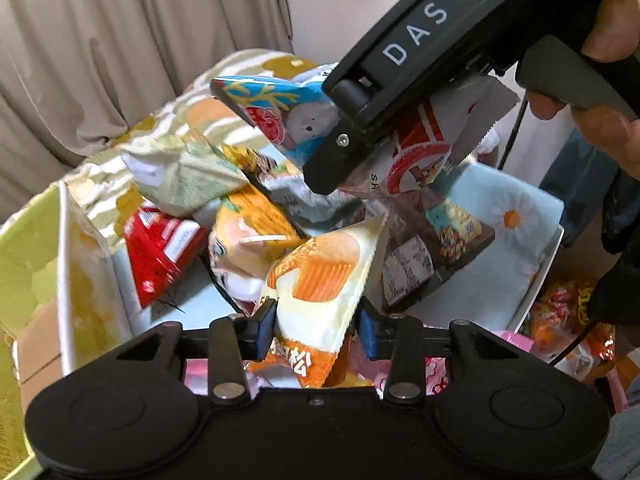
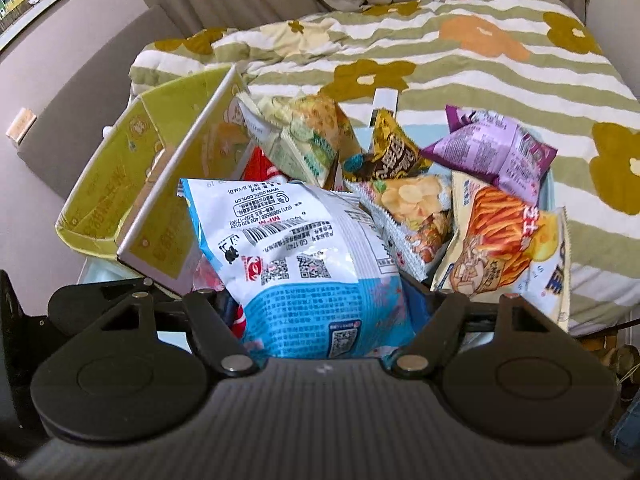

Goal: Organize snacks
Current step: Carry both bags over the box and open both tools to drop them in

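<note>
My left gripper (image 1: 317,332) is shut on a cream and orange cake packet (image 1: 320,276), blue pads pressing its sides just above the snack pile. My right gripper (image 2: 320,312) is shut on a blue and white puffed bag (image 2: 304,240), whose printed back hides the fingers. From the left wrist view that bag (image 1: 276,108) hangs above the pile, with one black finger (image 1: 332,152) across its front and a person's hand (image 1: 608,36) on the handle. Loose packets lie below: red (image 1: 164,248), green (image 2: 308,136), purple (image 2: 496,148) and a fries packet (image 2: 500,232).
A yellow-green cardboard box (image 2: 120,184) stands open left of the pile. The snacks lie on a light blue daisy-print surface (image 1: 516,216) beside a striped flowered quilt (image 2: 440,60). Curtains hang behind. More packets (image 1: 568,312) lie lower right.
</note>
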{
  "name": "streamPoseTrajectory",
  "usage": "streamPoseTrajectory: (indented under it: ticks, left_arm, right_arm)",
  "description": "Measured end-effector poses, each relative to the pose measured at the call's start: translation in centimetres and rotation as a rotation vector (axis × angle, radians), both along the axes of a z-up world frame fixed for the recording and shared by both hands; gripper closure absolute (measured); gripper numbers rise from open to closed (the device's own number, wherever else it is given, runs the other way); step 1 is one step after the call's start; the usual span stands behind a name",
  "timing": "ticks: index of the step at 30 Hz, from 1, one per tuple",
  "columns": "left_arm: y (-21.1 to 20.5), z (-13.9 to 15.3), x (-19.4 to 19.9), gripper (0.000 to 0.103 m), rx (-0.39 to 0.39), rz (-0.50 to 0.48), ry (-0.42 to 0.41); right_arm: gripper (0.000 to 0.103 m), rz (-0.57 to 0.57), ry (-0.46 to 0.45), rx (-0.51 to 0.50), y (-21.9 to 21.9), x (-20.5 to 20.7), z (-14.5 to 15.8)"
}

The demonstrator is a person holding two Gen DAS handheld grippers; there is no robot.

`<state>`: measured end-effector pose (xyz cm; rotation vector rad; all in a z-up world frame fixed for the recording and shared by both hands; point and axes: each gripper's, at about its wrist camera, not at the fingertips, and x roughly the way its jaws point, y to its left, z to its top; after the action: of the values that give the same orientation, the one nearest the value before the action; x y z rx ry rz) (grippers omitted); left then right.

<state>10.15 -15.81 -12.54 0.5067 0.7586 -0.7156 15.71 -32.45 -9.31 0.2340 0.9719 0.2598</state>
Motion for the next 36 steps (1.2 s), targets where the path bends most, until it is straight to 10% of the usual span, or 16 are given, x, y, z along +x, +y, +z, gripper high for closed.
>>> streamPoseTrajectory:
  ticks: [19, 36]
  left_arm:
    - [6.1, 10.0, -0.2, 0.062, -0.107, 0.253, -0.215]
    - [20.7, 12.4, 11.0, 0.062, -0.11, 0.418, -0.284]
  right_arm:
    - [0.013, 0.09, -0.177, 0.007, 3.1, 2.0, 8.8]
    - [0.013, 0.064, -0.207, 0.059, 19.5, 10.4, 10.6]
